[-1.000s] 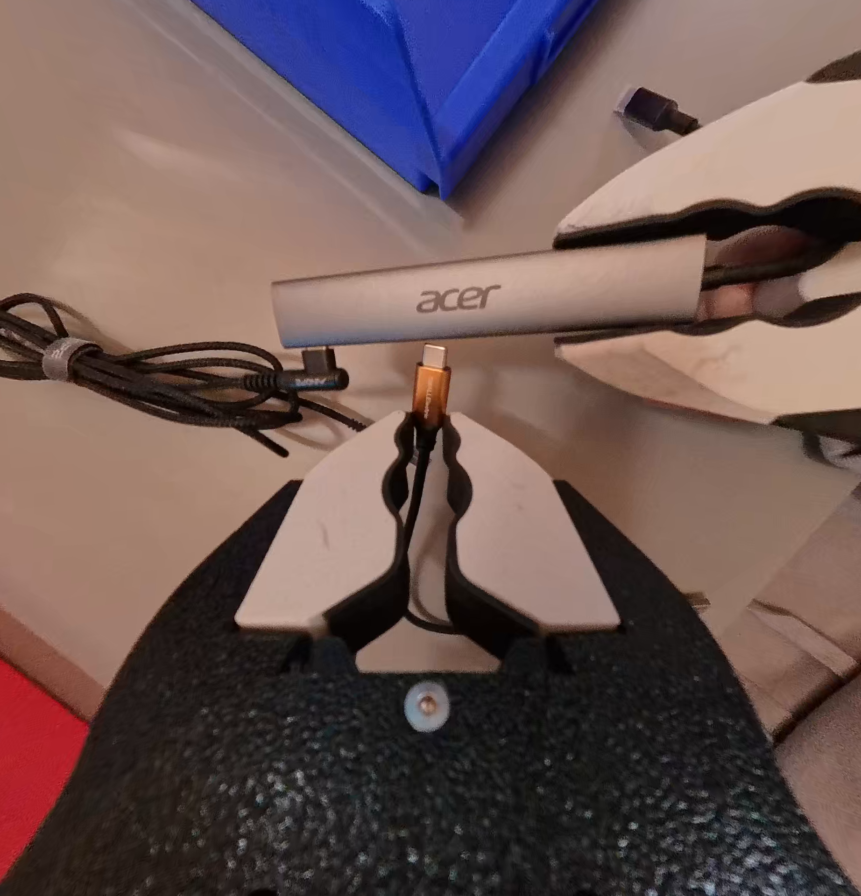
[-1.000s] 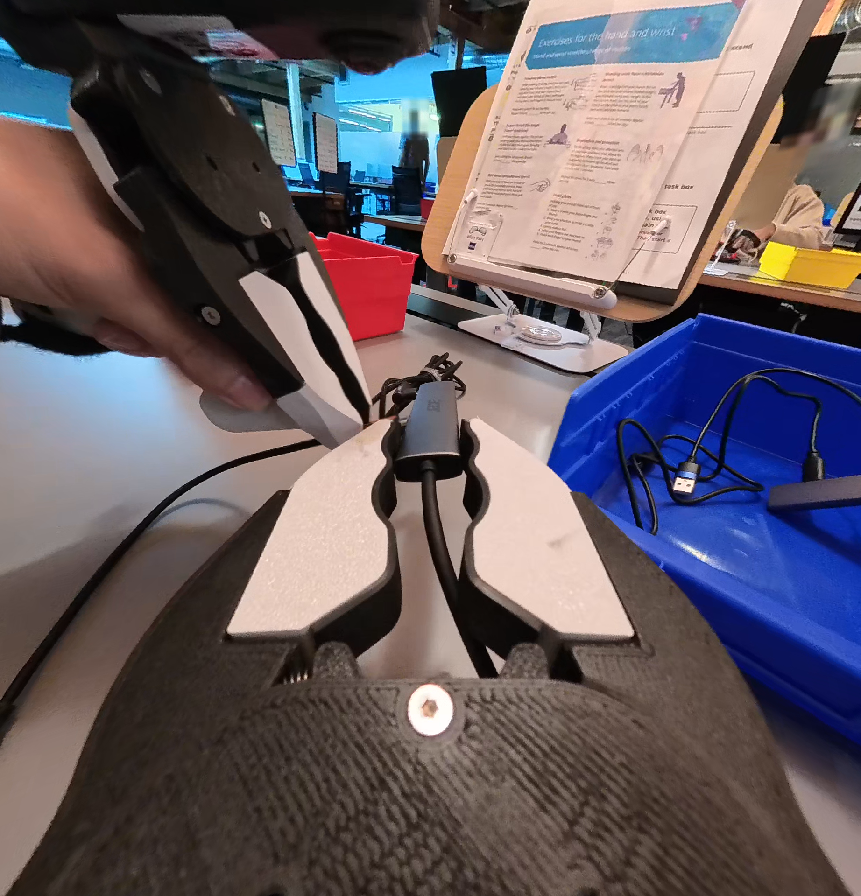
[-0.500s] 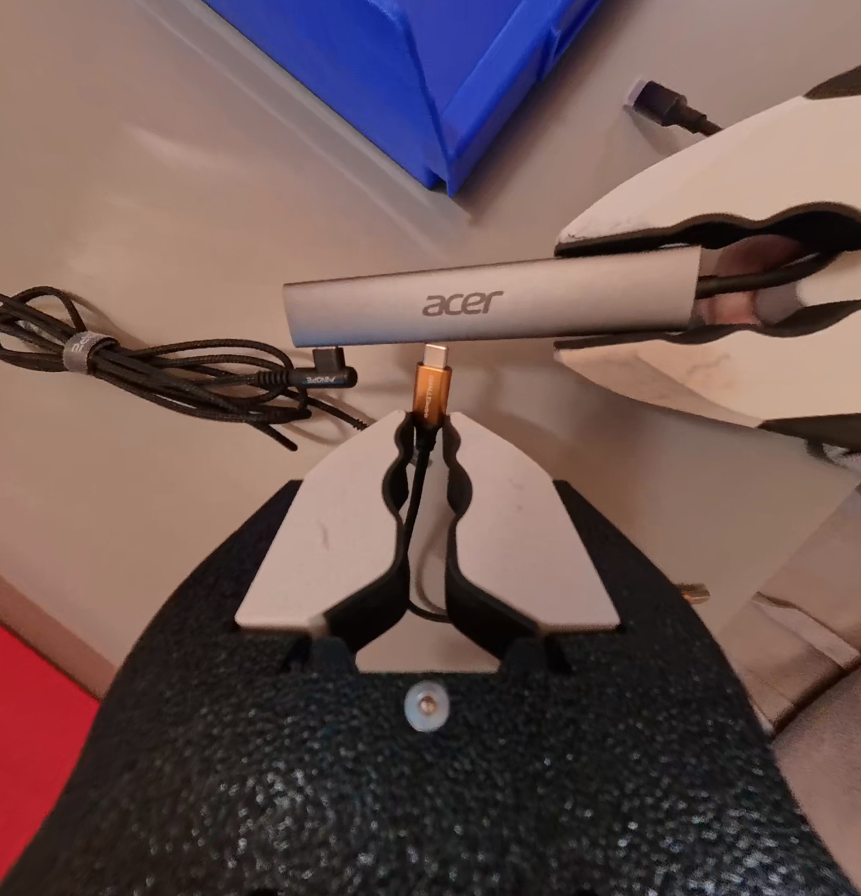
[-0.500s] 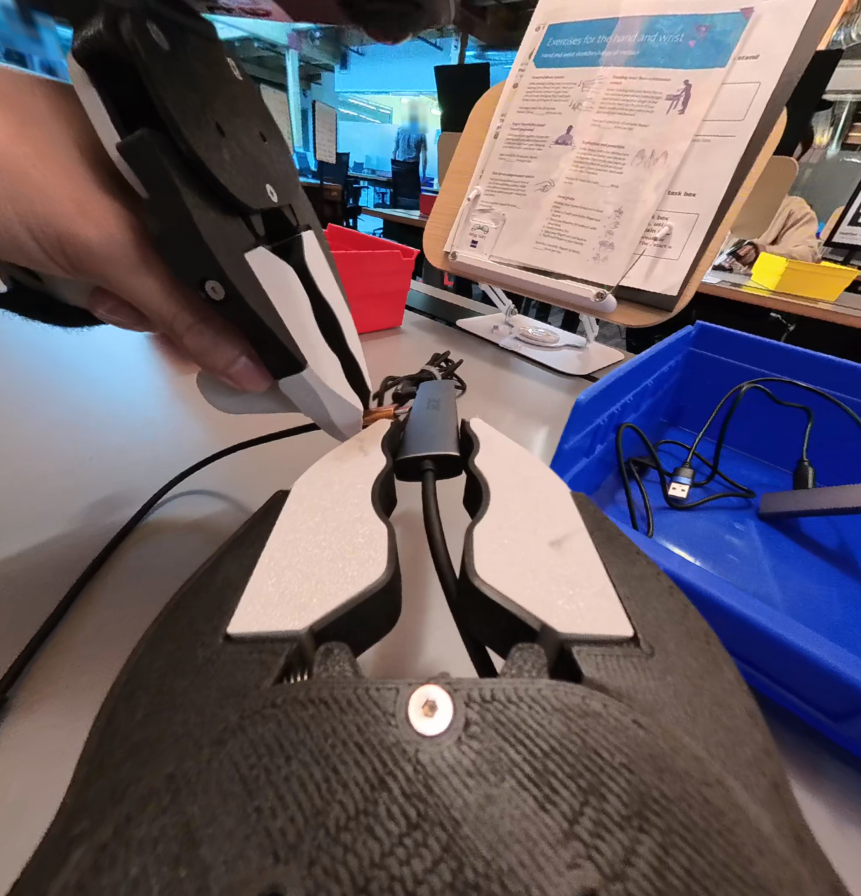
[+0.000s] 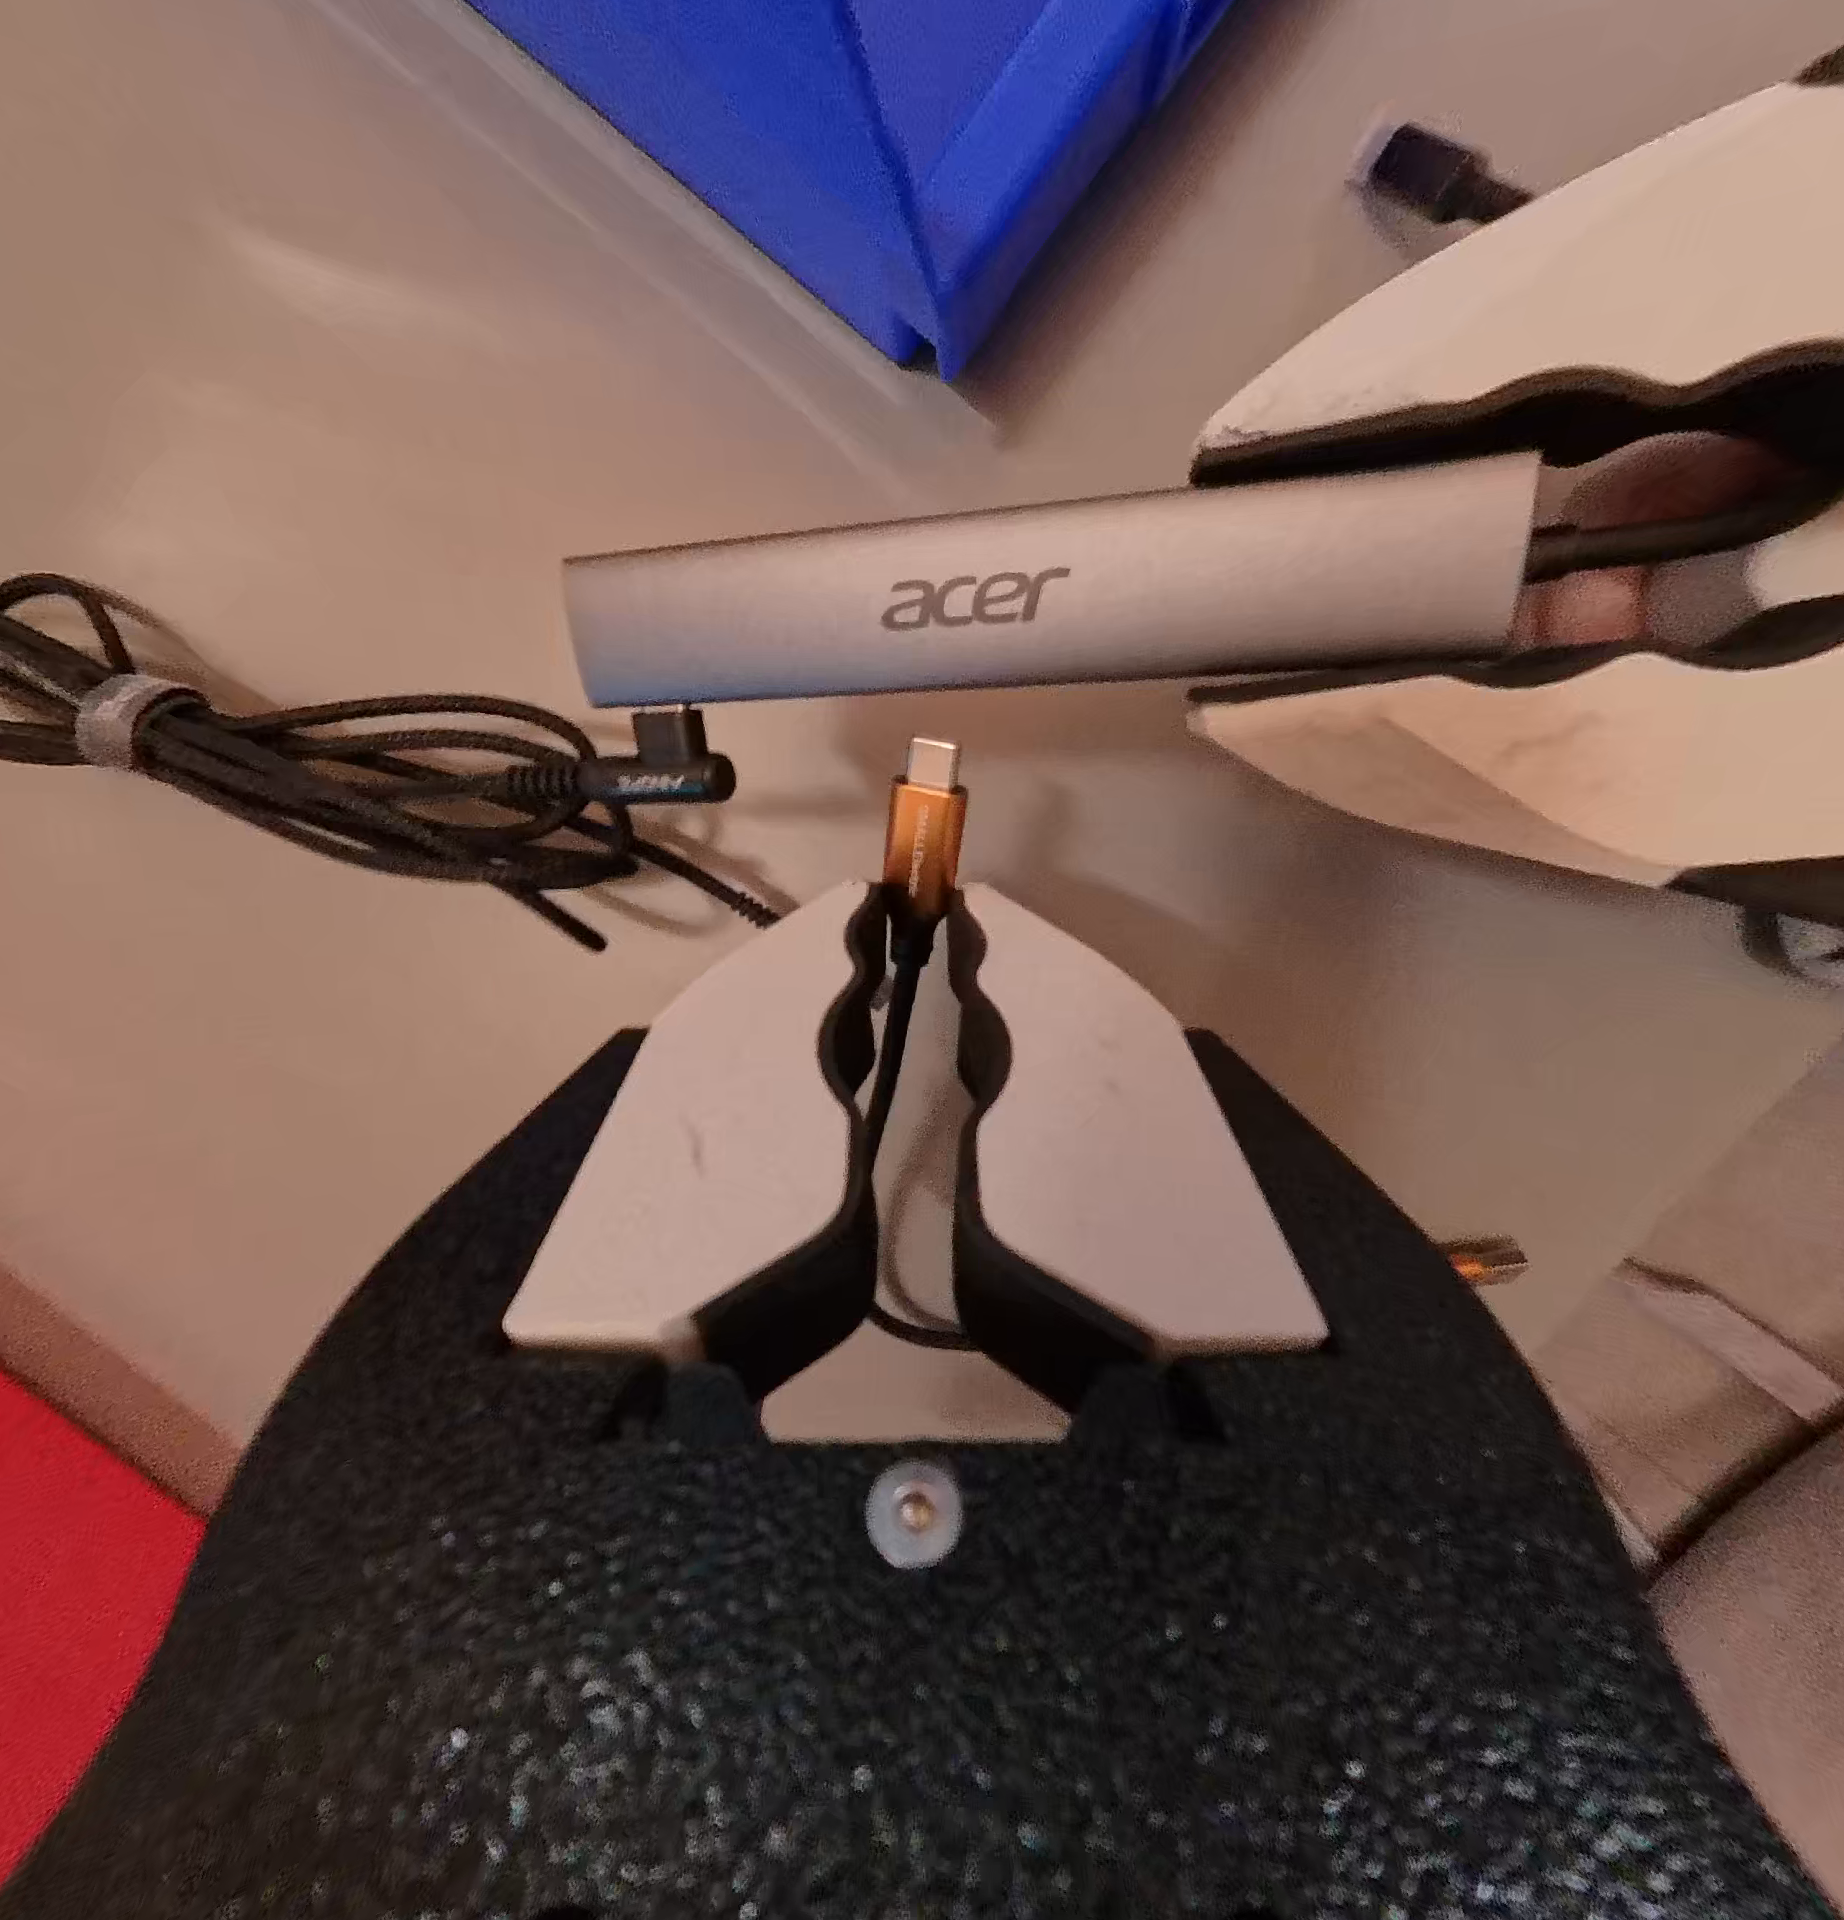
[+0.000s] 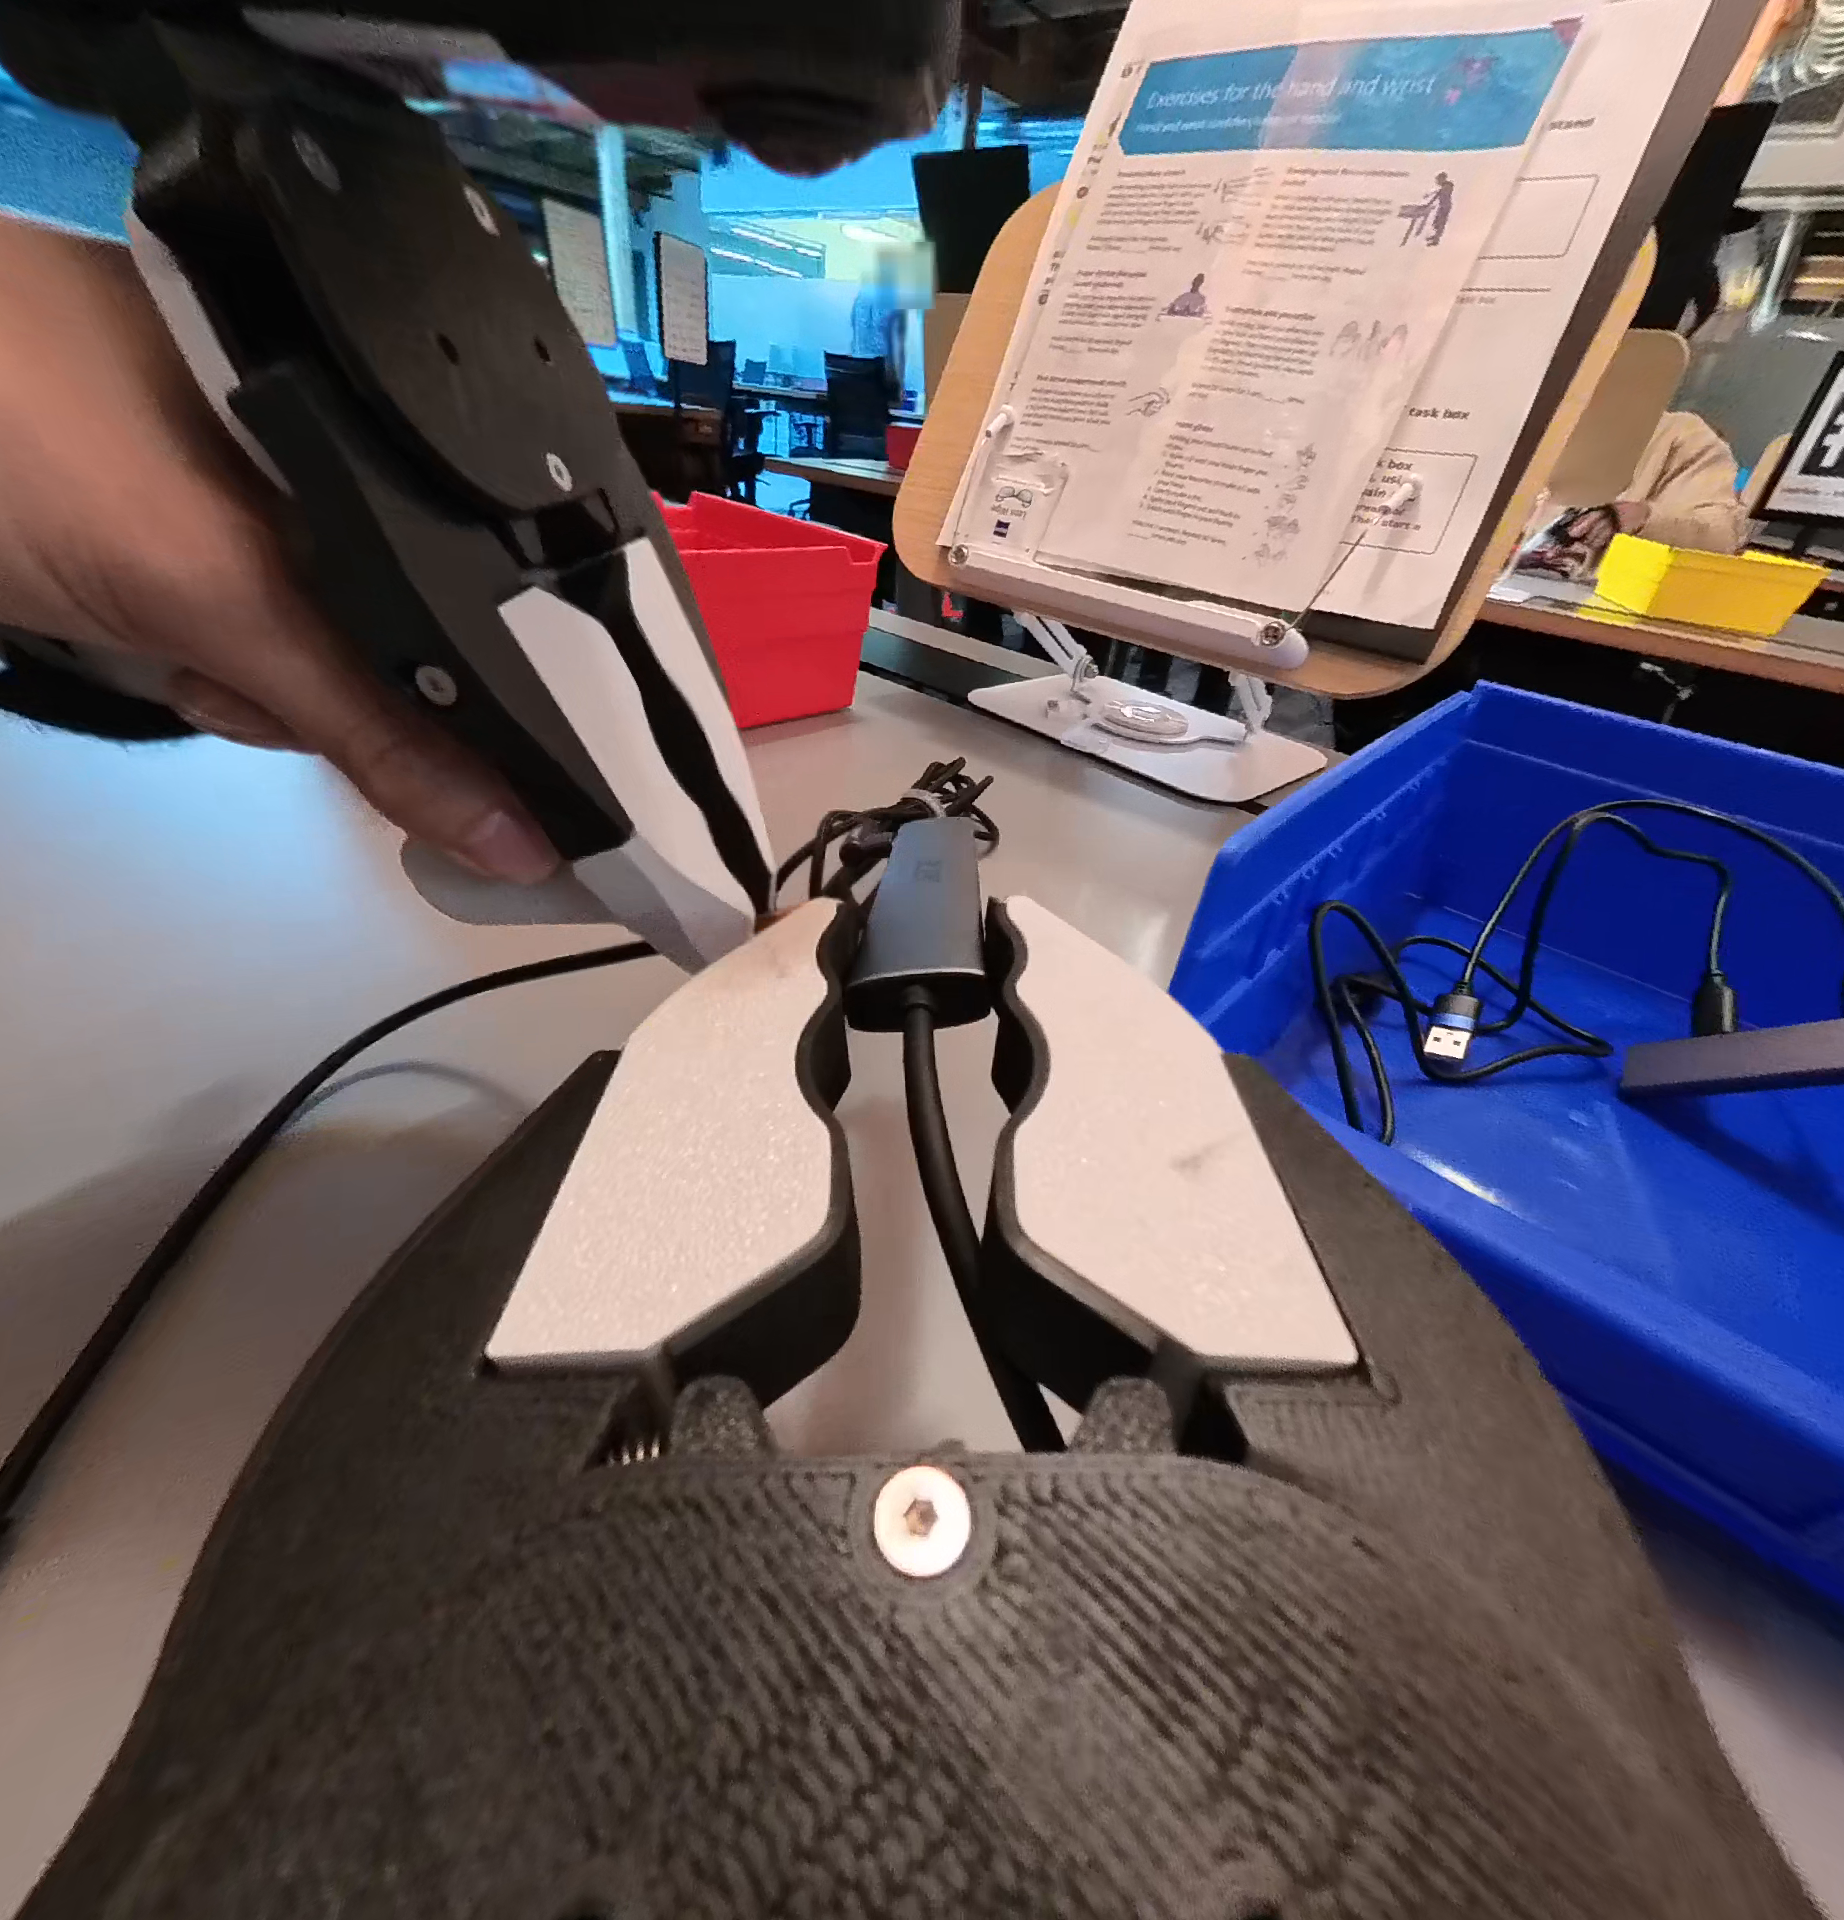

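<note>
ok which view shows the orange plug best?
Left wrist view: the orange plug sticks out of the shut left gripper, its tip just short of the grey hub. Right wrist view shows only an orange sliver at that gripper's tip.

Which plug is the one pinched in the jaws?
The orange plug, pinched in the left gripper. The black bent plug just lies loose on the table.

Hub [image 5: 1043, 613] rear hidden between fingers; black cable bundle [image 5: 274, 769] cut off left.
</note>
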Demonstrator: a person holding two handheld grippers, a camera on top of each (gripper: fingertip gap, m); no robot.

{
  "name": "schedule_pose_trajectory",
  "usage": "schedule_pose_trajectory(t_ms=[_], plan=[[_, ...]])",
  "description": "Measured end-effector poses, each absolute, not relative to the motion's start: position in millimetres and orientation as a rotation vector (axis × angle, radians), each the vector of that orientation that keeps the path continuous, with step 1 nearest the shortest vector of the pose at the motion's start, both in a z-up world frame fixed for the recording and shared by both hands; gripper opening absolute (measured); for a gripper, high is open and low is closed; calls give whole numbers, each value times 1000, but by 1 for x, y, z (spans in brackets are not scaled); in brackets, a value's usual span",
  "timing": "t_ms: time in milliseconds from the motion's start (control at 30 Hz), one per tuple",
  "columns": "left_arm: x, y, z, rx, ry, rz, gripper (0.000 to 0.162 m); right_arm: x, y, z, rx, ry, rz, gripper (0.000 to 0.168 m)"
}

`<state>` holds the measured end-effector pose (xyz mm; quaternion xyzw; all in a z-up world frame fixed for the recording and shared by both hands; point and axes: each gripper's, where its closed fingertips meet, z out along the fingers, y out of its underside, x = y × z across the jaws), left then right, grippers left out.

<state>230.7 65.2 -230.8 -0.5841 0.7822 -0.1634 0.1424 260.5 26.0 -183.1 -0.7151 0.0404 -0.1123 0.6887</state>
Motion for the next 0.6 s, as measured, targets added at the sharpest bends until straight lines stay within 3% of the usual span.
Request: schedule_pose_trajectory(t_ms=[33, 600], plan=[[231, 64, -231, -1690, 2257, -492, 11, 260, 26, -183, -1600, 85, -239, 24], [235, 66, -228, -1707, 2199, -470, 11, 256, 30, -187, -1631, 49, -311, 24]])
